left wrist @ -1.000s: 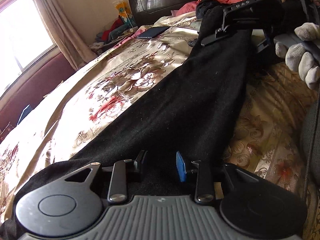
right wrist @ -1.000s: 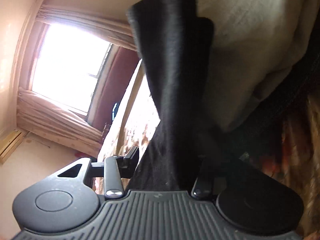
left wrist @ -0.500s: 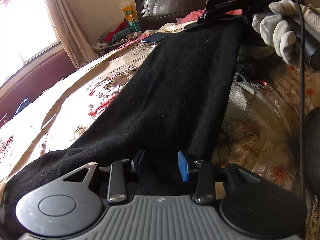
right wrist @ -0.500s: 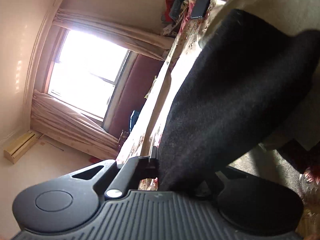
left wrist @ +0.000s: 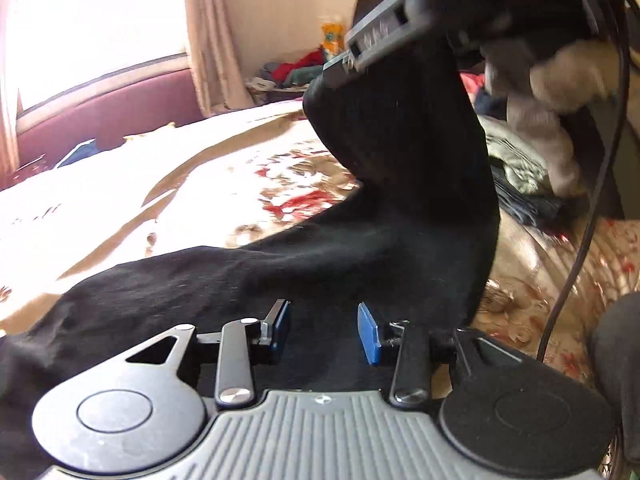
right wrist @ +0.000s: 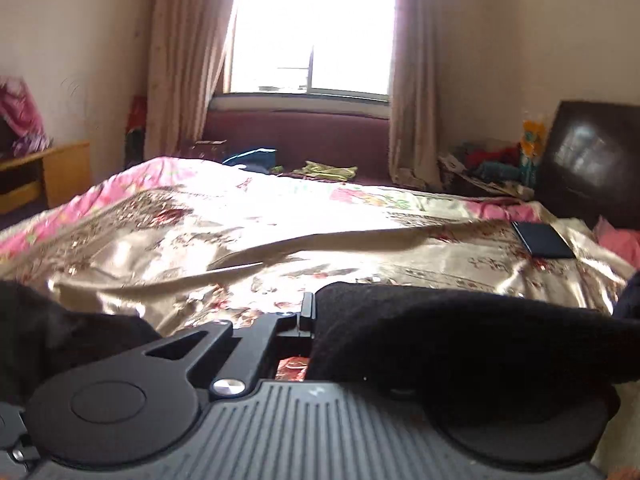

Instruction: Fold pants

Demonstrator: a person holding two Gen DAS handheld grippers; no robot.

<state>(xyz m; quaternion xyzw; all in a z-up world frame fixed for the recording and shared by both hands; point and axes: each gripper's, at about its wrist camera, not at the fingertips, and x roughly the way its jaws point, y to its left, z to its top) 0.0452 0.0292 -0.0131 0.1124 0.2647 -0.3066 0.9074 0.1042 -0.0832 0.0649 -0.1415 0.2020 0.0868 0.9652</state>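
The bed (right wrist: 168, 236), under its gold floral cover, fills both views, and the black pants (left wrist: 360, 248) lie across it. A second ago they lay nearly flat, one long dark strip running away from the left gripper toward the headboard (right wrist: 592, 160). Now the far end is lifted and brought back toward the near end, so the cloth rises steeply on the right of the left wrist view and bends into a broad curve. The long axis no longer runs straight. The near part lies low and stretches leftward along the cover. The far part stands almost upright and leans toward the camera.

The right gripper (left wrist: 352, 56) holds that raised end, blurred at the top of the left wrist view, with a white-gloved hand (left wrist: 560, 80) behind it. Earlier its view was rolled on its side. It is now level and looks at the window (right wrist: 312, 28). Its jaws are pinched nearly together on the pants, and the cloth drapes over the right finger and hides it.

The left gripper (left wrist: 324, 330) sits low over the near part of the pants. Its blue pads (left wrist: 370, 334) stand partly apart, a little wider than a second ago, with cloth beneath and between them. Whether the pads press on that cloth I cannot tell.

A dark flat slab (right wrist: 542, 240) lies on the cover near the headboard.
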